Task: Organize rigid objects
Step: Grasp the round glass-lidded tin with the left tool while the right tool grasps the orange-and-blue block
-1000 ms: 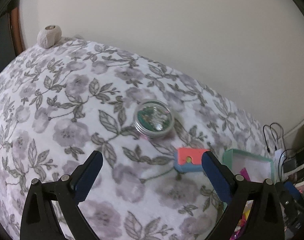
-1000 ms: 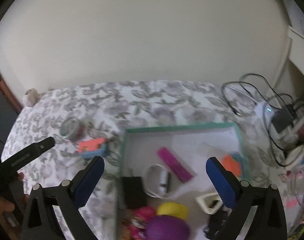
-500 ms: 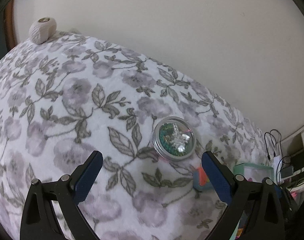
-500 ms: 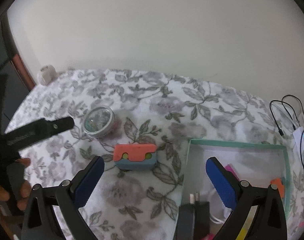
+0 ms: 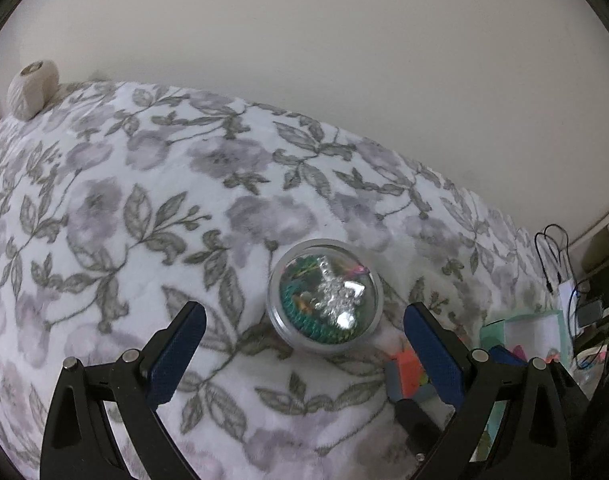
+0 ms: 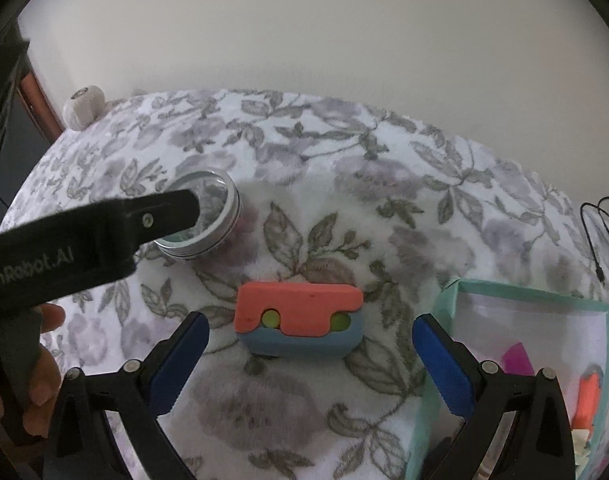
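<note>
1. Left wrist view: the left gripper (image 5: pixel 302 322) has its jaws wide apart and empty, above a floral blanket (image 5: pixel 144 208); a round tin with a clear lid (image 5: pixel 325 306), holding silvery and green trinkets, lies on the blanket between and just ahead of the blue fingertips (image 5: pixel 184 330).
2. Same view, lower right: an orange-and-blue block (image 5: pixel 408 376) lies partly behind the right-hand finger; beyond it shows a corner of a teal-rimmed box (image 5: pixel 522 318); a pale knitted ball (image 5: pixel 32 90) sits at the far left edge of the blanket, by the wall; black cables (image 5: pixel 552 248) hang at the far right.
3. Right wrist view: the right gripper (image 6: pixel 310 348) has its jaws wide apart and empty; the orange-and-blue block (image 6: pixel 300 320) lies on the blanket (image 6: pixel 384 200) between the fingertips, touching neither.
4. Same view, left: one black finger of the left gripper (image 6: pixel 160 212) reaches over the tin (image 6: pixel 208 220); a person's hand (image 6: pixel 40 368) grips its handle.
5. Same view, right: the teal-rimmed box (image 6: pixel 532 294) stands just beside the right-hand finger, with a pink piece (image 6: pixel 518 358) and an orange piece (image 6: pixel 586 404) inside; the knitted ball (image 6: pixel 83 106) lies at the far left.
</note>
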Tool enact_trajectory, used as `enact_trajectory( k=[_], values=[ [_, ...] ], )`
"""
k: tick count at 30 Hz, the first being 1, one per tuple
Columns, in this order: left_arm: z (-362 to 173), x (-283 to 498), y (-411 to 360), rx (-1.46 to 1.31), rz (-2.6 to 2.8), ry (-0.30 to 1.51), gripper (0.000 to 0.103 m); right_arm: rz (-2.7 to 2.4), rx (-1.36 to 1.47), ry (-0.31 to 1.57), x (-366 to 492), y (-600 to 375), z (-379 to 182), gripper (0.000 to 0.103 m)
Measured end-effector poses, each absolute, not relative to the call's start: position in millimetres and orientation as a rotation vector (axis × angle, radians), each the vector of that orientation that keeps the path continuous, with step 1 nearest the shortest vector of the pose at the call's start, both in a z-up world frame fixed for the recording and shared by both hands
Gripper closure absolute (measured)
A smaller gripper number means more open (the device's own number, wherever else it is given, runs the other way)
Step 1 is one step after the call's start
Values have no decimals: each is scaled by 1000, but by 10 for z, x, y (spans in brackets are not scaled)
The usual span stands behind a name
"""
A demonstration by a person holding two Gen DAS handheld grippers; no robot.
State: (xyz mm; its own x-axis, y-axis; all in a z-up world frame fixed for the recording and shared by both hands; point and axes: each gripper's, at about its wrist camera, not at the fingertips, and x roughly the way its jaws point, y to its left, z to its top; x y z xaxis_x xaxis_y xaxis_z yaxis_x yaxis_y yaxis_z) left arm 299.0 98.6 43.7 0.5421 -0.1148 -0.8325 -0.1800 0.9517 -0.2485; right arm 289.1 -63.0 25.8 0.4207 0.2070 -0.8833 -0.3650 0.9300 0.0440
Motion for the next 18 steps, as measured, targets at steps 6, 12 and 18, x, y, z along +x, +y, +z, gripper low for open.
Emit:
enact_trajectory(
  k=[6, 12, 18],
  values=[
    [383, 3078, 867, -263, 30, 1017, 4, 355, -166, 1099, 2959, -577, 143, 1],
    [322, 3152, 803, -242, 24, 1029, 4, 342, -141, 1114, 3013, -627, 55, 11],
    [272, 3189, 761, -226, 40, 1028, 10, 341, -144, 1121, 3014, -607, 39, 17]
  ],
)
